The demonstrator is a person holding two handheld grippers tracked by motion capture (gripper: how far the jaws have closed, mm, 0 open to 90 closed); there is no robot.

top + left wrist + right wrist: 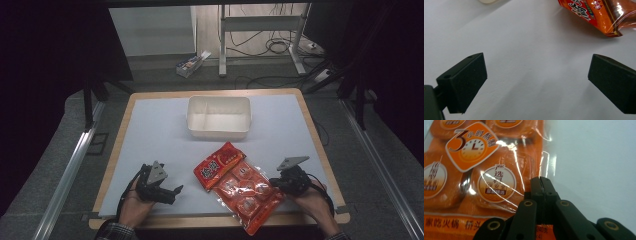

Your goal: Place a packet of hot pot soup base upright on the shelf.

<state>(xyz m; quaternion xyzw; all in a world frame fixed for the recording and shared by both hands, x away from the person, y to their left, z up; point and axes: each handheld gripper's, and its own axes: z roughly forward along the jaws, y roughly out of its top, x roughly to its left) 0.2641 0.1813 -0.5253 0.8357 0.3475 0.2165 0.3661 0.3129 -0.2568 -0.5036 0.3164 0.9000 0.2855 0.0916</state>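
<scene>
Our table is a pale blue-grey sheet (150, 145) on a wooden board, set in a dim room with dark curtains at the sides and cables trailing on the floor beyond. A white divided tray (218, 117) stands at the far middle of the sheet, empty as far as we can see, which suggests it is where the goods are meant to go.

Near our edge lies a large orange multipack bag (250, 192) of small portions, slanted toward the right corner and slightly overhanging the table's front edge. A smaller red packet (218, 164) rests on its upper end, between the bag and the tray.

Our right gripper (281, 182) is at the bag's right edge. In the right gripper view its jaws are pressed together with the clear film of the bag (486, 177) running in under them, so we judge it is pinching the bag's edge seam, the easiest part of a limp, slippery wrapper to grasp.

Our left gripper (172, 192) rests on the bare sheet left of both packs, its jaws spread wide with nothing between them; the red packet's corner (594, 15) lies ahead of it, probably its next target.
</scene>
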